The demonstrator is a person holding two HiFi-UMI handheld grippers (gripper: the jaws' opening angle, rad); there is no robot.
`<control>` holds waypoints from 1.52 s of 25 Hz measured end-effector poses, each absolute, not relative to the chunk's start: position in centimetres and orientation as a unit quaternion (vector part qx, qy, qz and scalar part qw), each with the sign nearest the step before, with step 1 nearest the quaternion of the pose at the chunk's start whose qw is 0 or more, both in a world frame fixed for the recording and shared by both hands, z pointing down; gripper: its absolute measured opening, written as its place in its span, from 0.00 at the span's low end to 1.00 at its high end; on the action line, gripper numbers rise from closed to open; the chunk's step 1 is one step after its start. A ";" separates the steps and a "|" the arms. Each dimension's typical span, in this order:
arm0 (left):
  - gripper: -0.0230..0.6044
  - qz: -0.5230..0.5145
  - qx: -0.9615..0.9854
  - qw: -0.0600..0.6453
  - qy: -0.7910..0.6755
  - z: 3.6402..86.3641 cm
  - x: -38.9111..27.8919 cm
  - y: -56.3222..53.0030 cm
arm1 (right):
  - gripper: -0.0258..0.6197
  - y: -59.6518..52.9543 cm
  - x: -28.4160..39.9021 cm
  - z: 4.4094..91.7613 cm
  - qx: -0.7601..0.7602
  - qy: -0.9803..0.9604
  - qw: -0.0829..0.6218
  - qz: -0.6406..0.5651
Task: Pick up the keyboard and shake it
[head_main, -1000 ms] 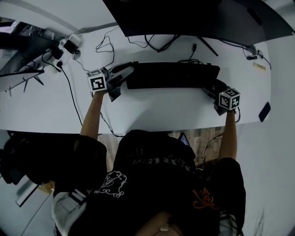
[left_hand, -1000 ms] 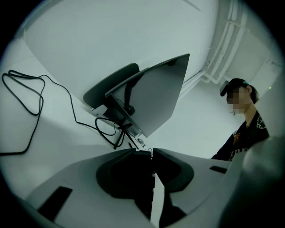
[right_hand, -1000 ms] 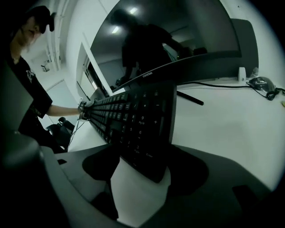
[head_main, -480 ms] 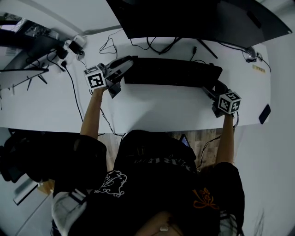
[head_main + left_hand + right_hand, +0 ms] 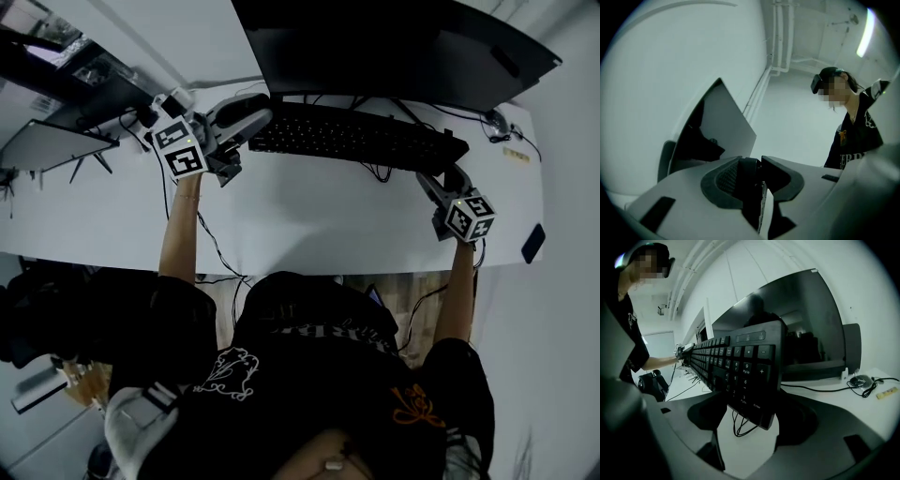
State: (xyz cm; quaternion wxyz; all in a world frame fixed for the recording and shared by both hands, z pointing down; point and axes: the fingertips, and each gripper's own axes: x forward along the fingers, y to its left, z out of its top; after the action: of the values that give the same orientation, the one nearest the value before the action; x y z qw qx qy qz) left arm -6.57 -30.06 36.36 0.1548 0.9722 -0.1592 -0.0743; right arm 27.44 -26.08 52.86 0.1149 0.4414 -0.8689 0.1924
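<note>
The black keyboard (image 5: 356, 139) hangs above the white desk (image 5: 309, 216), in front of the monitor, keys tilted toward me. My left gripper (image 5: 249, 120) is shut on its left end; in the left gripper view (image 5: 757, 192) that end (image 5: 749, 187) sits edge-on between the jaws. My right gripper (image 5: 439, 182) is shut on the right end. In the right gripper view (image 5: 750, 423) the number-pad corner of the keyboard (image 5: 740, 376) is clamped between the jaws. The keyboard's cable (image 5: 377, 173) dangles below it.
A large dark monitor (image 5: 394, 47) stands close behind the keyboard. Cables and adapters (image 5: 155, 108) lie at the desk's left, beside a flat panel (image 5: 52, 145). A dark phone (image 5: 532, 242) rests at the right edge. A small device with a cord (image 5: 859, 379) lies by the monitor.
Both grippers have risen with the keyboard, which has left the desk and now hangs in the air, closer to the head camera. The left gripper has rolled.
</note>
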 end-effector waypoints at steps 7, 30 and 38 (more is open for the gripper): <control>0.25 -0.025 0.990 -0.012 -0.138 29.5 -4.8 -23.5 | 0.56 -25.1 26.5 51.4 0.440 -0.876 0.077 0.183; 0.27 -0.042 0.976 0.050 -0.208 32.2 -6.6 -21.9 | 0.56 -23.1 25.6 52.4 0.417 -0.880 0.105 0.201; 0.30 -0.102 0.930 0.208 -0.284 37.9 -9.0 -27.3 | 0.56 -23.2 25.8 52.3 0.405 -0.879 0.123 0.218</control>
State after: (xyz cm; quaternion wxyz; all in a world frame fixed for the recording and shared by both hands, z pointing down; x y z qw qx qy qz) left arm -8.96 -27.35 37.87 0.2084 0.9304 -0.2839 -0.1017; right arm 25.81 -23.20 52.30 0.1230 0.4053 -0.8792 0.2183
